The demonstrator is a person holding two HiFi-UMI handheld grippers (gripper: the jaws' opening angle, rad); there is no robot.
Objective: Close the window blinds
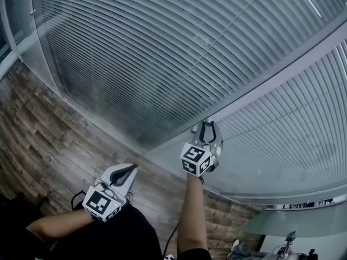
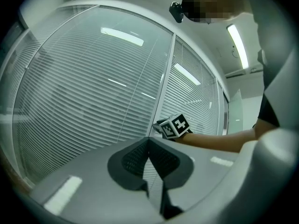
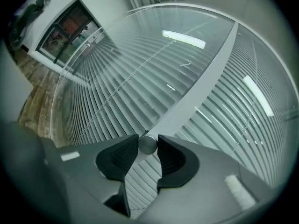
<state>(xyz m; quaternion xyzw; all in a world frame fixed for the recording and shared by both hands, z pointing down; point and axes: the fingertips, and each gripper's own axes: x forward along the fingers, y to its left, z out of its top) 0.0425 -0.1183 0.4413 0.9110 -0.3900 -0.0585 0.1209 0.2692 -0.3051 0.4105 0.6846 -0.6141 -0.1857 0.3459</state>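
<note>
Slatted window blinds (image 1: 162, 47) hang behind glass panels split by a pale frame post (image 1: 282, 72). My right gripper (image 1: 205, 124) reaches level to that post. In the right gripper view its two dark pads close on a small round metal knob (image 3: 147, 144) on the post (image 3: 196, 97), with blinds (image 3: 140, 78) to either side. My left gripper (image 1: 130, 169) hangs lower at the left, away from the glass, shut with nothing in it. In the left gripper view its pad tips meet (image 2: 149, 141) in front of the blinds (image 2: 84, 92), and the right gripper's marker cube (image 2: 176, 125) shows by the post.
Wood-plank floor (image 1: 32, 129) runs along the foot of the glass wall. A pale desk top (image 1: 293, 223) sits at the lower right. A dark-framed window (image 3: 70, 27) lies beyond the far end of the glass. My two bare forearms reach up from below.
</note>
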